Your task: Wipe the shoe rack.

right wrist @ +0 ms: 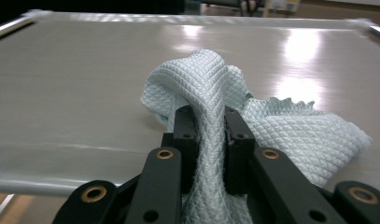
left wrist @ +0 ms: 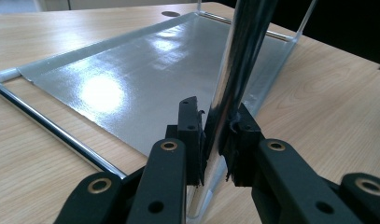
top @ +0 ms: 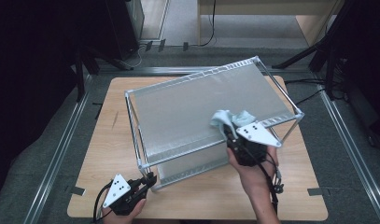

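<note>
A two-level metal rack (top: 201,107) with grey shelf liners stands on the wooden table. My left gripper (top: 148,179) is shut on the rack's near-left corner post (left wrist: 236,60), low down by the bottom shelf (left wrist: 145,88). My right gripper (top: 229,133) is shut on a pale blue quilted cloth (top: 229,117), which lies bunched on the top shelf (right wrist: 85,84) near its front right edge. In the right gripper view the cloth (right wrist: 211,93) rises in a fold between the jaws and spreads out to the right.
The wooden table (top: 108,154) has bare room left of and in front of the rack. Metal rails (top: 61,144) run along both sides of the table. Cables and dark stands lie on the floor beyond.
</note>
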`<state>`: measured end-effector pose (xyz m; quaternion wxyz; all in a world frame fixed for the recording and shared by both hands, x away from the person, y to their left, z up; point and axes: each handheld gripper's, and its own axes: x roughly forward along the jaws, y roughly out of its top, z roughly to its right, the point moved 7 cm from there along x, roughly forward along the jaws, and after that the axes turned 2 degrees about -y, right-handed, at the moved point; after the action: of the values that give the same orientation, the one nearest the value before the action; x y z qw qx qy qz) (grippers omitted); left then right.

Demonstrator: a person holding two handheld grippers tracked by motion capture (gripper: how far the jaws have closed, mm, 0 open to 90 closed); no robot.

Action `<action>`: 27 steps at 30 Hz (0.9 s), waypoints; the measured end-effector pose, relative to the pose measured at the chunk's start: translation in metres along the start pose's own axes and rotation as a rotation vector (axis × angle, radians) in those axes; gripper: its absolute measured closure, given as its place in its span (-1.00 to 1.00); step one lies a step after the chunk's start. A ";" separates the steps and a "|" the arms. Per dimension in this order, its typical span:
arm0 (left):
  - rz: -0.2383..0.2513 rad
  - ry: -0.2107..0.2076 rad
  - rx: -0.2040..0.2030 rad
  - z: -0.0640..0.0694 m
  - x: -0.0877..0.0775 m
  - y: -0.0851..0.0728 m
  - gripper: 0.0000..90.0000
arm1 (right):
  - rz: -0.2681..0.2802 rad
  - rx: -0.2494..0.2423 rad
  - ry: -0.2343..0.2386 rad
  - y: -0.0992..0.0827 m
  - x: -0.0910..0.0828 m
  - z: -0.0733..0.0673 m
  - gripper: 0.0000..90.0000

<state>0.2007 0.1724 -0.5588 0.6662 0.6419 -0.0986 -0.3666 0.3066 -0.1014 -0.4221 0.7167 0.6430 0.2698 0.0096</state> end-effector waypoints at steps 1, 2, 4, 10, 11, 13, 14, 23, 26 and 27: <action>0.001 0.001 0.000 0.000 0.000 0.000 0.74 | 0.002 0.006 -0.016 0.000 -0.001 0.008 0.73; 0.001 0.003 0.000 -0.001 0.000 0.000 0.74 | 0.003 0.017 -0.031 0.000 -0.001 0.016 0.72; 0.000 0.002 -0.001 -0.001 0.000 0.000 0.74 | 0.006 0.033 -0.058 -0.001 -0.003 0.033 0.71; 0.000 0.015 0.002 -0.004 -0.001 0.000 0.75 | 0.011 0.066 -0.139 -0.003 -0.008 0.073 0.70; 0.000 0.019 0.001 -0.005 -0.001 0.000 0.74 | 0.012 0.070 -0.153 -0.003 -0.009 0.079 0.70; 0.003 0.029 -0.008 -0.008 -0.003 0.000 0.74 | 0.009 0.080 -0.179 -0.003 -0.010 0.091 0.69; 0.004 0.031 -0.017 -0.010 -0.003 0.000 0.74 | 0.007 0.084 -0.190 -0.003 -0.011 0.097 0.69; 0.008 0.042 -0.054 -0.020 -0.007 0.000 0.73 | 0.028 0.151 -0.300 -0.005 -0.014 0.139 0.70; 0.009 0.038 -0.055 -0.020 -0.007 0.000 0.73 | 0.030 0.134 -0.293 -0.006 -0.012 0.129 0.74; 0.010 0.037 -0.058 -0.019 -0.007 0.000 0.73 | 0.028 0.137 -0.275 -0.006 -0.012 0.124 0.75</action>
<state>0.2074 0.1919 -0.5593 0.6879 0.6286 -0.0789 -0.3542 0.3436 -0.2201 -0.4196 0.7011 0.6894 0.1601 -0.0872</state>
